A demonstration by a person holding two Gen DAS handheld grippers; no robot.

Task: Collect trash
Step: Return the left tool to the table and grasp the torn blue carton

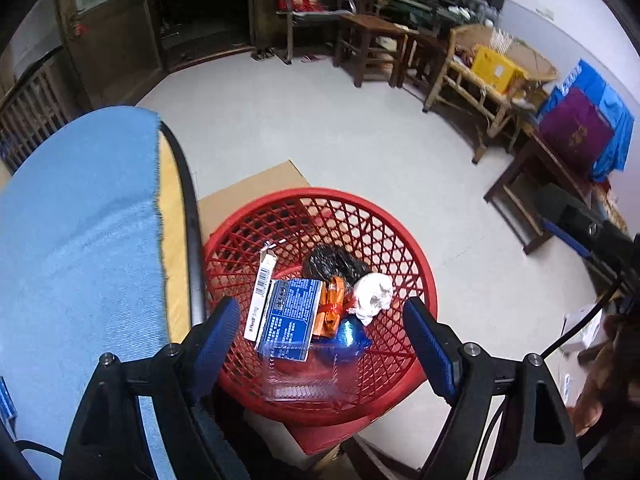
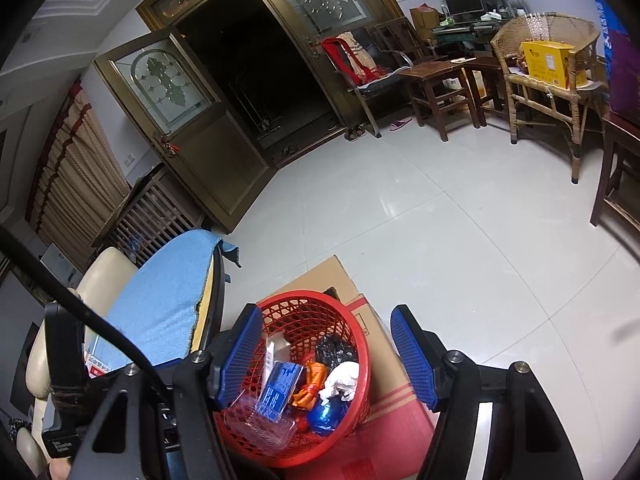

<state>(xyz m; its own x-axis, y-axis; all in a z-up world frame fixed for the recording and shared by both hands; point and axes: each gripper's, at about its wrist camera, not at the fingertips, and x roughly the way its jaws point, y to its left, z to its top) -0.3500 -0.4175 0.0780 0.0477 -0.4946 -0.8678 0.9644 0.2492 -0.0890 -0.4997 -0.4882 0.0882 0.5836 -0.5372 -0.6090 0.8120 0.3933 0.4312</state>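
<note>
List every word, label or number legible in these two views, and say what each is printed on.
"Perdi 5.0g", roughly, beside a barcode: narrow white box in the red basket; reading uncertain.
White print on the blue packet: too small to read.
Orange wrapper: print blurred.
Yellow box on the wicker chair: logo unreadable.
White print on the black device at lower left: too small.
Nothing else legible.

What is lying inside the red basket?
The red basket holds a blue box, white carton, orange wrapper, crumpled tissue, black bag. Anything beneath them is covered.
</note>
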